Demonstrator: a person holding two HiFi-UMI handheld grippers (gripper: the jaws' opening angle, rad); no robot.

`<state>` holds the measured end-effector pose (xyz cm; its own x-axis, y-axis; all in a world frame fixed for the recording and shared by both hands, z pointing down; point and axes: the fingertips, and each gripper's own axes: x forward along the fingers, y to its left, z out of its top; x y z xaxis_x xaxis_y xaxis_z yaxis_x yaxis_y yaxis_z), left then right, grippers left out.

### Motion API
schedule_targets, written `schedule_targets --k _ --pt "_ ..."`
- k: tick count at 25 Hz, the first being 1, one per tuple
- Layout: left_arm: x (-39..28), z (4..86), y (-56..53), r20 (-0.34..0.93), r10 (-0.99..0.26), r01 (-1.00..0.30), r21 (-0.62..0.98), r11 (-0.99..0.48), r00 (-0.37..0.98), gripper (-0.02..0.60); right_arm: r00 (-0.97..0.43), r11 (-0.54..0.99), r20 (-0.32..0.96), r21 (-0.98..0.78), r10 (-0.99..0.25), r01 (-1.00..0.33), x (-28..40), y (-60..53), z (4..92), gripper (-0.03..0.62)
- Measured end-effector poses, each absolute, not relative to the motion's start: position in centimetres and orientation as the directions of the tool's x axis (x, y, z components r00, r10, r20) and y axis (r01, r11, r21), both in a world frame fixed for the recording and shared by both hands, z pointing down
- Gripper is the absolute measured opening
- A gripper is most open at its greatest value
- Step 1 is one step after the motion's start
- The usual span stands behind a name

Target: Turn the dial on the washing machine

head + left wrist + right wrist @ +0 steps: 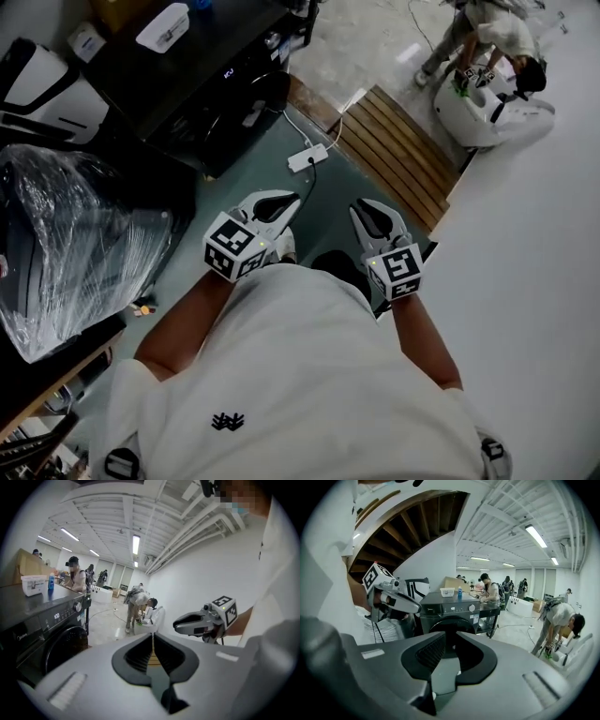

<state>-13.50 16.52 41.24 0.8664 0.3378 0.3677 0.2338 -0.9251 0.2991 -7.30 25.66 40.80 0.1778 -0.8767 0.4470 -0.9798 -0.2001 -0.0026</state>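
The black washing machine (202,89) stands at the upper left of the head view, a good way in front of both grippers. Its round silver dial (472,607) sits at the right of the lit control panel, and the dial (78,607) also shows in the left gripper view. I hold both grippers close to my chest, side by side and pointing forward. The left gripper (286,199) has its jaws together with nothing between them. The right gripper (362,208) shows a narrow gap between its tips (451,633), and through it I see the machine's door. Neither gripper touches the machine.
A white tub (447,591) and a blue bottle (460,591) stand on the machine's top. A plastic-wrapped bulk (75,244) lies at the left. A white power strip (307,157) with its cable lies on the floor beside a wooden slat platform (403,150). A person (487,37) bends over a white appliance at the far right.
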Motion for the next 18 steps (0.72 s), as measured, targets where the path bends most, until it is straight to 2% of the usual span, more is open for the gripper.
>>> schedule_targets --k 6,12,18 --pt "-10.6 41.2 11.2 0.375 0.195 0.078 0.305 -0.949 0.906 0.057 0.053 -0.046 0.46 0.027 -0.886 -0.999 -0.5 17.9 41.5 0.058" --pt "-6.7 41.9 5.6 0.378 -0.016 -0.141 0.304 -0.942 0.926 0.057 -0.096 0.129 0.463 0.041 -0.881 -0.991 7.0 9.5 42.6 0.06" --pt "-1.4 40.5 1.9 0.357 -0.256 -0.37 0.3 -0.879 0.898 0.058 -0.267 0.343 0.5 0.065 -0.824 -0.937 14.7 1.8 44.4 0.071"
